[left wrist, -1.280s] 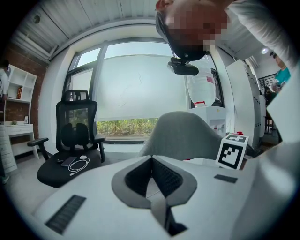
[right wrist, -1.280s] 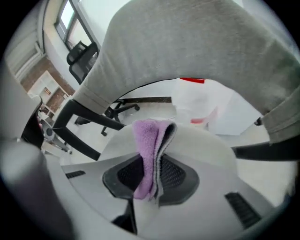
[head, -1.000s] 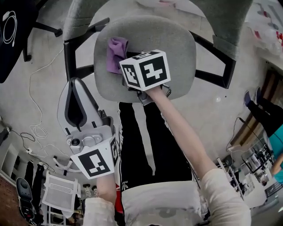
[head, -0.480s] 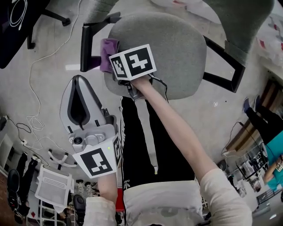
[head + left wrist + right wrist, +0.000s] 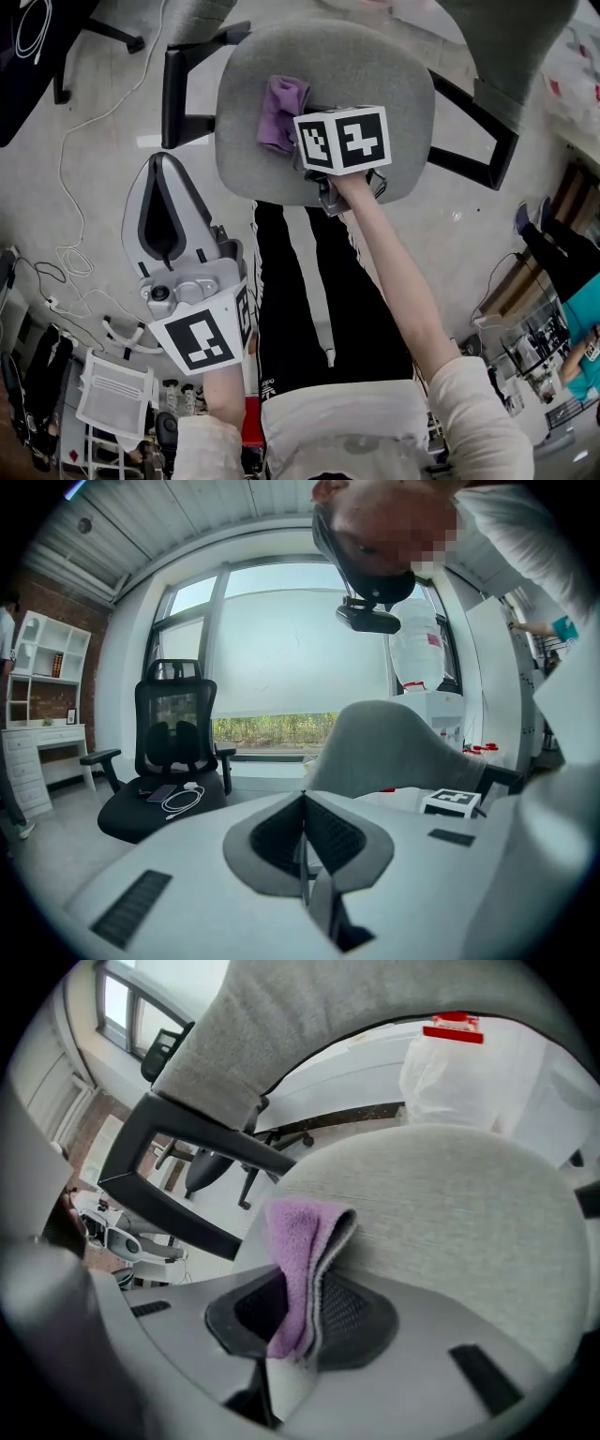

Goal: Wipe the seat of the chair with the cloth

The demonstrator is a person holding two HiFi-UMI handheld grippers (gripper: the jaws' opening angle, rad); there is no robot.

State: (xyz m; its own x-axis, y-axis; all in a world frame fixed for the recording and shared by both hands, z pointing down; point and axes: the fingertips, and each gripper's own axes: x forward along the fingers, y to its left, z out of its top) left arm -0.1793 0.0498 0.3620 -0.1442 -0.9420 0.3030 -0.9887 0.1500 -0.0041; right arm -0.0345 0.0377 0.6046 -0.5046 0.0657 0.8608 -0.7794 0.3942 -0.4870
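The grey chair seat (image 5: 375,84) fills the top of the head view. A purple cloth (image 5: 281,112) lies pressed on its left-centre part. My right gripper (image 5: 309,141) is shut on the cloth, under its marker cube. In the right gripper view the folded cloth (image 5: 300,1269) stands pinched between the jaws of the right gripper (image 5: 305,1312) over the seat (image 5: 450,1204). My left gripper (image 5: 164,220) is held low at the left, off the chair, jaws shut and holding nothing. In its own view the left gripper (image 5: 305,841) points at a window.
Black armrests (image 5: 183,94) flank the seat, one at the left and one at the right (image 5: 478,131). The chair back (image 5: 309,1016) rises beyond the seat. A white cable (image 5: 70,178) trails over the floor at left. A black office chair (image 5: 164,761) stands by the window.
My right gripper has dragged the cloth from the seat's left edge rightwards toward the middle, after first going left. The left gripper has barely shifted.
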